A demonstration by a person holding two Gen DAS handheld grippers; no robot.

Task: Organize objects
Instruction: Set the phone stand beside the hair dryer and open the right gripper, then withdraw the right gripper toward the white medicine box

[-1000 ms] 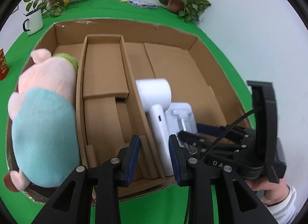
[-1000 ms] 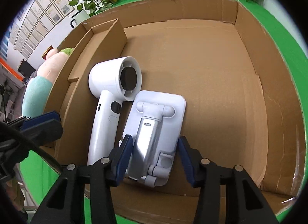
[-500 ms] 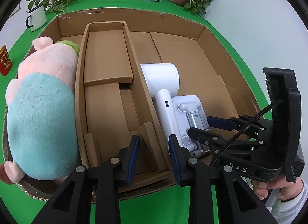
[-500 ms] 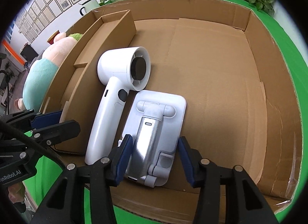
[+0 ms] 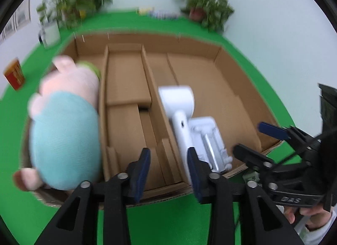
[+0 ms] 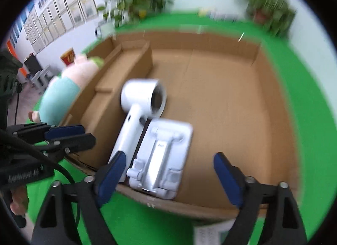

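Right gripper (image 6: 168, 173) withdrawn, jaws wide; stand (image 6: 162, 156) between.

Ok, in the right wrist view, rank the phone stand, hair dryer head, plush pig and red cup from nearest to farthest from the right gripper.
1. Phone stand: just ahead of the right gripper, at the box's near edge.
2. Hair dryer head: beyond the stand, slightly left.
3. Plush pig: far left compartment.
4. Red cup: outside the box, behind the pig.

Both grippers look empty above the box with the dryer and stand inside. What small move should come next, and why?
Probably lift the right gripper clear. It is open, empty, over the phone stand lying flat beside the hair dryer inside the cardboard box.
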